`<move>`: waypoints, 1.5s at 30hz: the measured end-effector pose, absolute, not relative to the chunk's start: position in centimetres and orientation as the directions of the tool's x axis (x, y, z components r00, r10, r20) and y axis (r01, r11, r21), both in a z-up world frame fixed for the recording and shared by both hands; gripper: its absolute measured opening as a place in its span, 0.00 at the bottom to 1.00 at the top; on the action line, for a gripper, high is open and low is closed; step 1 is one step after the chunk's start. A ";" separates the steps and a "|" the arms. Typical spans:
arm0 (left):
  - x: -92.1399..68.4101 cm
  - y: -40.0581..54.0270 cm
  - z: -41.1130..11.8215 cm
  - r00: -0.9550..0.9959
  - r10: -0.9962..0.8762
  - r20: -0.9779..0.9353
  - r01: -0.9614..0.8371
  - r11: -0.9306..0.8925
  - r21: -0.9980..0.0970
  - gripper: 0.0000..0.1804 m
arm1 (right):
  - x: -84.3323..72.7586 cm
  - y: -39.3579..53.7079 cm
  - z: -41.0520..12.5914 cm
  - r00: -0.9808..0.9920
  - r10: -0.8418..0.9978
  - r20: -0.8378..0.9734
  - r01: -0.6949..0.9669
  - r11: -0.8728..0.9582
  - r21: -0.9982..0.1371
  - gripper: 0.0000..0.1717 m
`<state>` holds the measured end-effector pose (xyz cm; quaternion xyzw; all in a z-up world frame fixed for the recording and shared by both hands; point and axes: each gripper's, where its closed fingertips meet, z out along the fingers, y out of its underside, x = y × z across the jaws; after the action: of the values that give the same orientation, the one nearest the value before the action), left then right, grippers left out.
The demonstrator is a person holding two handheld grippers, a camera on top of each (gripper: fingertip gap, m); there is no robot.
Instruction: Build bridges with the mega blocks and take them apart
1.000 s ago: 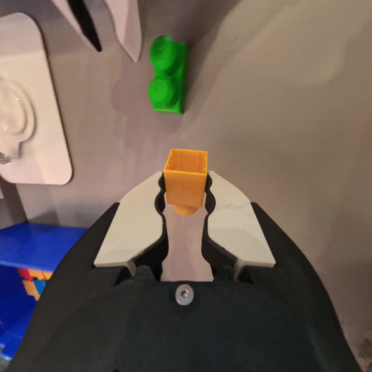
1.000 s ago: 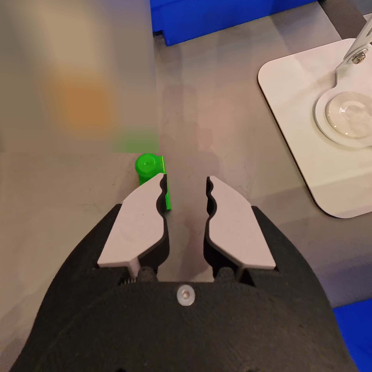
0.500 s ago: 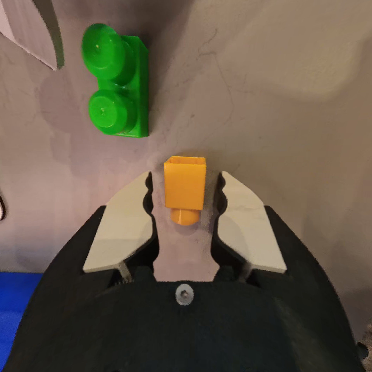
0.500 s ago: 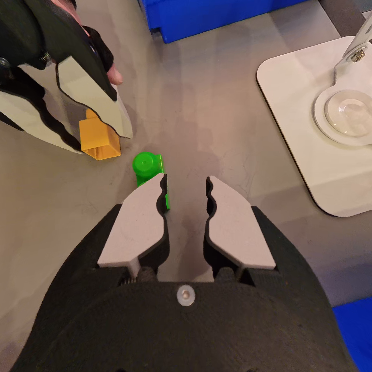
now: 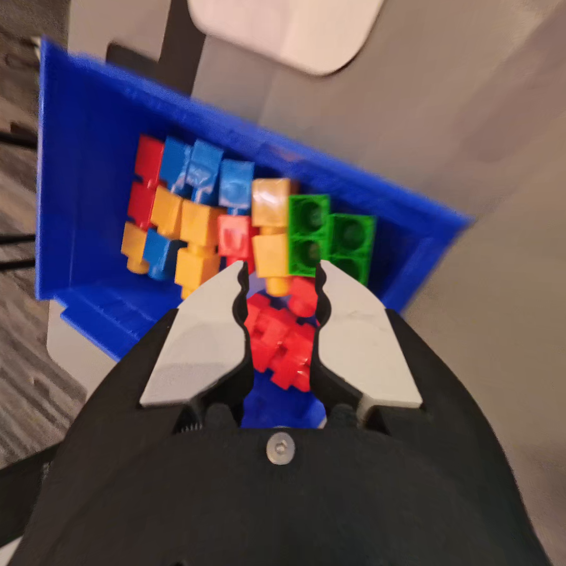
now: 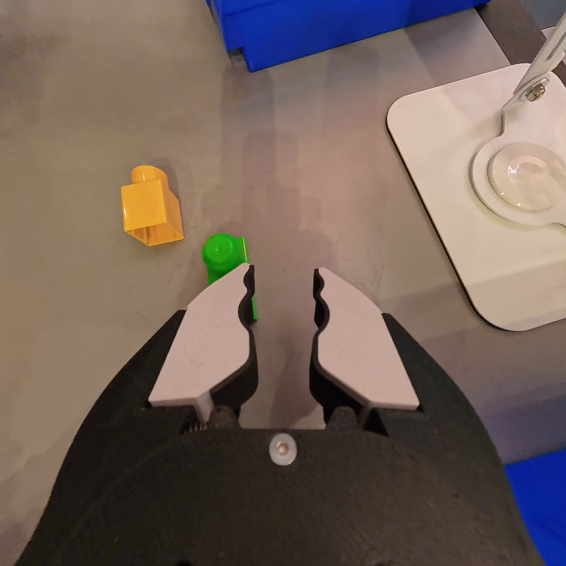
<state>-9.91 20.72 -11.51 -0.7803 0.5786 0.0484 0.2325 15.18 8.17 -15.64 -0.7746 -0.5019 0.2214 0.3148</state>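
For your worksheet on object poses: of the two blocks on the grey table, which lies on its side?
The orange single-stud block: stud sideways, hollow base visible. The green block has studs up.

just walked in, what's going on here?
Block-bridge build, early stage. The left gripper is open and empty over the blue bin of mixed blocks, likely going for another piece. The right gripper is open too, above bare table beside a green two-stud block. An orange single-stud block lies on its side nearby. Nothing is stacked yet.
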 end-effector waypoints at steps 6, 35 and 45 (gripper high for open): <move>-13.7 25.6 -15.2 0.345 -0.884 -0.316 -0.935 -0.295 -0.197 0.15 | 15.3 8.3 -15.7 0.403 0.915 -0.029 0.635 -0.303 -0.711 0.21; -14.9 26.1 -13.2 0.303 -0.853 -0.424 -0.953 -0.260 -0.158 0.14 | 15.4 8.5 -16.0 0.403 0.915 -0.028 0.636 -0.302 -0.710 0.21; -14.5 21.8 -10.1 0.266 -0.852 -0.451 -0.963 -0.212 -0.168 0.14 | 15.2 8.3 -15.8 0.399 0.917 -0.023 0.637 -0.295 -0.712 0.21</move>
<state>-14.46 21.78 -10.13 -0.7673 0.5913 0.1314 0.2105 15.18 8.34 -15.84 -0.7740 -0.5018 0.2203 0.3171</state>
